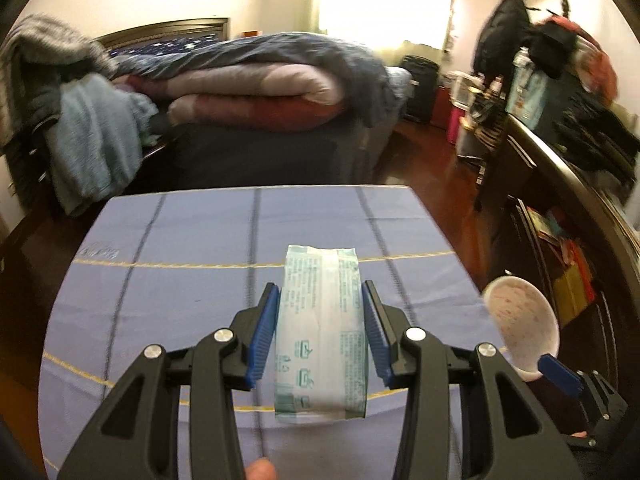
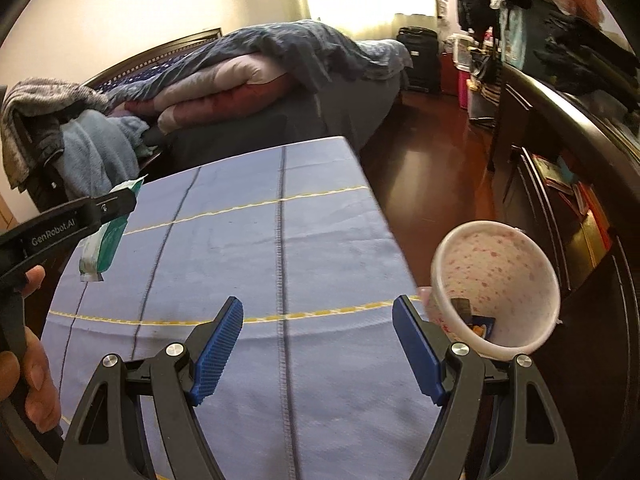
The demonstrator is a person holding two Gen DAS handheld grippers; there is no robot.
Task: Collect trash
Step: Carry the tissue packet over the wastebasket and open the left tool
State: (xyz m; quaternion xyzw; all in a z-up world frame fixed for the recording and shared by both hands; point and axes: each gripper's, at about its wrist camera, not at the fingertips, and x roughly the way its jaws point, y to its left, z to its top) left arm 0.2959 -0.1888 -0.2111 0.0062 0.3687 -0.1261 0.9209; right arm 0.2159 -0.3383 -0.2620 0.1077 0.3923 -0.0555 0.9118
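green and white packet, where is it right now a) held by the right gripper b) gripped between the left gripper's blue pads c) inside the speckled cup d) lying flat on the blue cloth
b: the green and white packet sits clamped in the left gripper, lifted above the blue cloth, while the right gripper is open and empty.

Open tabletop ahead, cup at the right edge

The blue cloth (image 2: 320, 248) is seen bare across its middle and far end. A wrapped packet (image 1: 320, 328) is held up off it by the left gripper (image 1: 320, 308); beside the right gripper (image 2: 318, 320) a paper cup (image 2: 496, 284) is found.
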